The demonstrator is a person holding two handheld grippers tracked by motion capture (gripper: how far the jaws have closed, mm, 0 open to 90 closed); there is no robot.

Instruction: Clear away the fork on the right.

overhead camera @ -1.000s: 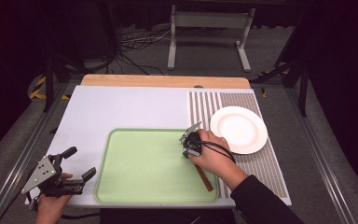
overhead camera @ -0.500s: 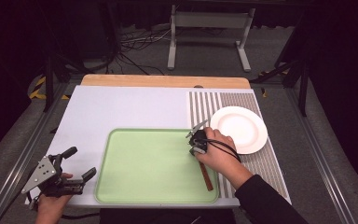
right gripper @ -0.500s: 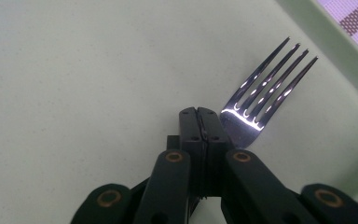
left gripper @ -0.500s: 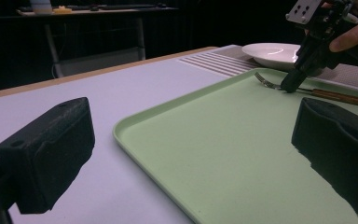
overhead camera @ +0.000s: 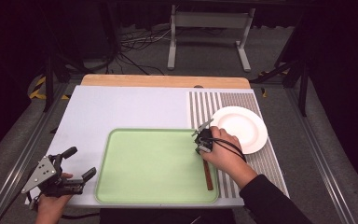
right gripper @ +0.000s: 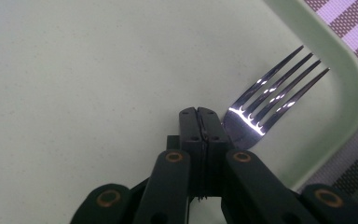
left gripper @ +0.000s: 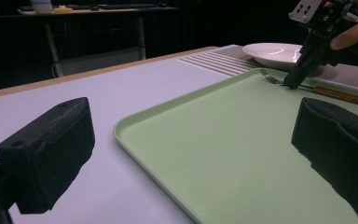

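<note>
Fork (right gripper: 270, 105) details first: I am seeing a polished metal head with four slim tines, bright glints running across the base of the tines, and a brown wooden handle (overhead camera: 208, 175) that is lying along the right edge of the green tray (overhead camera: 154, 191). In the high view the handle is running from the tray's near right corner up toward my right hand (overhead camera: 223, 156). In the right gripper view the head is lying over the tray floor near its rounded corner, tines pointing toward the rim.

My right gripper (right gripper: 198, 122) is pointing down at the tray with its two black jaws pressed together, pad against pad. Nothing is sitting between them. The fork head is lying just beside the jaws on their right; I cannot tell whether the jaws are touching it.

My left gripper (overhead camera: 77, 164) is resting at the near left corner of the pale table top (overhead camera: 121, 109), just beside the tray's left rim. Its jaws are standing apart, with nothing between them.

Farther off, a white plate (overhead camera: 242, 127) is sitting on the striped mat (overhead camera: 214, 100), just past my right hand and to the right of the tray. In the left gripper view the plate is showing behind the right gripper.
</note>
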